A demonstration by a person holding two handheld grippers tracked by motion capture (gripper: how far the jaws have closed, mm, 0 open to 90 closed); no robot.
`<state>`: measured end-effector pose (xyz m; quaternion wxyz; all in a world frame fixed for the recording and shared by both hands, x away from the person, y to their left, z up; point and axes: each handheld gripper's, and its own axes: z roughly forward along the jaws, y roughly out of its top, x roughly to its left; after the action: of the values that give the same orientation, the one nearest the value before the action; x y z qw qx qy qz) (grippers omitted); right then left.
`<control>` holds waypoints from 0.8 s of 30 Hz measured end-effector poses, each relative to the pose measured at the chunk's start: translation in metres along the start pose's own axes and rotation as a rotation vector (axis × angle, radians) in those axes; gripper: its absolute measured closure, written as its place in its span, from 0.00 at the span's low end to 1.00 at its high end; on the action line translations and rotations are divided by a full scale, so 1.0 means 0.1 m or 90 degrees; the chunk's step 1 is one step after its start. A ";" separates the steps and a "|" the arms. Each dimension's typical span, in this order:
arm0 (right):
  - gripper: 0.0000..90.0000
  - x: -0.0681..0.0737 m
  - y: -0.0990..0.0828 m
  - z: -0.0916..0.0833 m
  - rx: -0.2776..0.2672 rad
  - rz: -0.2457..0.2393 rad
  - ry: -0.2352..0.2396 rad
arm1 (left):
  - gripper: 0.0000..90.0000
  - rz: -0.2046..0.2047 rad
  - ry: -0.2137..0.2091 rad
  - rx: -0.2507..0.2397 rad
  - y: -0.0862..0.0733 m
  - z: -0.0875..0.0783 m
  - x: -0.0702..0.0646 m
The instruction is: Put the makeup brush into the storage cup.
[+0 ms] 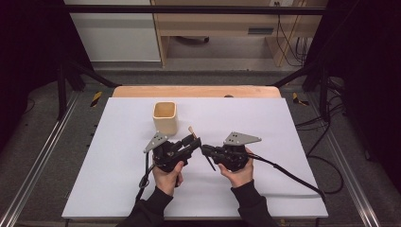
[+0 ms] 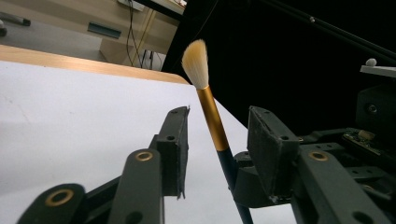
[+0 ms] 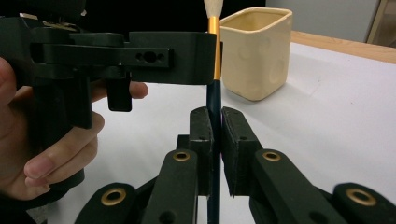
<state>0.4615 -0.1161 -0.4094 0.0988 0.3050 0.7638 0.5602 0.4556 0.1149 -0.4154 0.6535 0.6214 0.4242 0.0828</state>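
Gold-ferruled brush [image 3: 214,51] (soft tuft) | right claw [image 3: 215,140] pinching handle | left claw [image 2: 219,140] spread around it

In your right gripper view, the slim brush with dark handle, gold ferrule and pale bristles [image 3: 214,100] runs off the bottom edge, and its tuft is cut by the top edge. In your left gripper view its handle also leaves the bottom edge. From the high view, the brush [image 1: 192,132] is too small to make out, mostly hidden between your grippers.

Black hand-held gripper [image 1: 202,147] pair, brass-ringed pivots, grey three-cornered plates, trailing cables, dark sleeves
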 end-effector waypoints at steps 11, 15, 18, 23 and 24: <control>0.93 0.02 0.00 0.03 0.007 -0.006 0.001 | 0.77 -0.023 0.006 0.008 -0.01 0.01 -0.01; 0.93 0.02 0.00 0.03 0.008 -0.005 0.000 | 0.80 -0.026 0.008 0.006 -0.01 0.01 -0.02; 0.93 0.02 0.00 0.02 0.007 -0.007 0.000 | 0.82 -0.030 0.008 0.004 -0.01 0.01 -0.02; 0.93 0.02 0.00 0.03 0.009 -0.007 -0.001 | 0.85 -0.035 0.009 0.003 -0.01 0.01 -0.03; 0.93 0.02 0.00 0.03 0.009 -0.006 -0.001 | 0.85 -0.036 0.009 0.003 -0.01 0.01 -0.03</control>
<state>0.4612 -0.1123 -0.4098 0.1000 0.3021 0.7690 0.5544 0.4535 0.1124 -0.4155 0.6513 0.6101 0.4461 0.0678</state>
